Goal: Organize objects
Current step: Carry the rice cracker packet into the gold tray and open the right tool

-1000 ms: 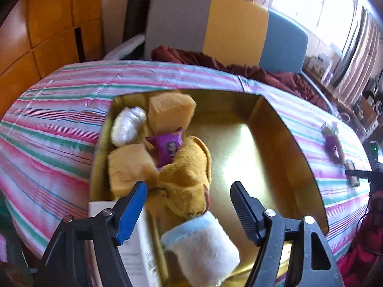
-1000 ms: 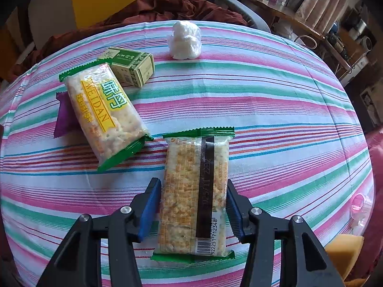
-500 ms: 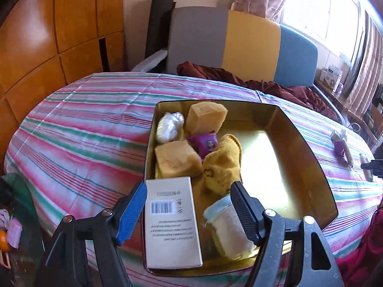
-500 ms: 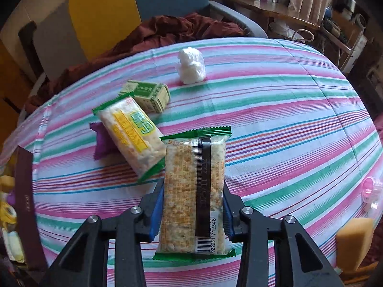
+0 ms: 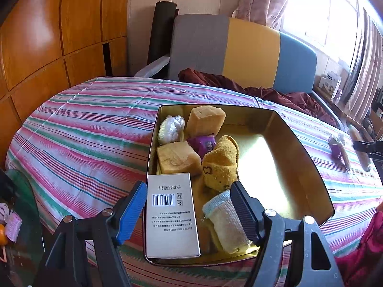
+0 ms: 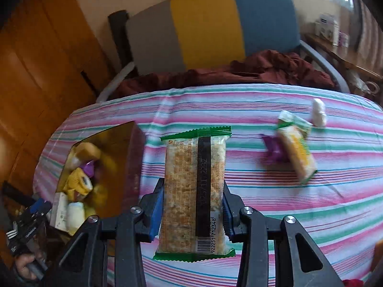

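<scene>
Our right gripper (image 6: pixel 193 211) is clamped on a green-edged cracker packet (image 6: pixel 194 191), its blue pads pressing the packet's long sides, the jaws having just closed in on it. The packet hangs lifted above the striped tablecloth (image 6: pixel 287 210), barcode end nearest us, just to the right of the gold tin box (image 6: pixel 134 157).

That box is our landmark. Seen from the left wrist, the gold tin box (image 5: pixel 299 167) sits open on the tablecloth (image 5: pixel 91 131), its left half filled and its right half bare metal. Inside it, from far to near, lie a white crumpled wad (image 5: pixel 170 129), a tan sponge block (image 5: pixel 205 119), a purple sachet (image 5: pixel 203 143), a second sponge block (image 5: pixel 178 159), a yellow towel sock (image 5: pixel 221 165), a white carton with a barcode (image 5: pixel 171 215) and a pale sock with a blue cuff (image 5: pixel 225 220).

Our left gripper (image 5: pixel 189 205) hovers over the near end of the box, jaws spread wide and gripping nothing.

Well to the right of the box, a second cracker packet (image 6: pixel 296 153) rests partly on a purple wrapper (image 6: pixel 273 150), with a white wad (image 6: pixel 318 112) just beyond. Behind the table stands a grey, yellow and blue chair (image 6: pixel 210 24).
</scene>
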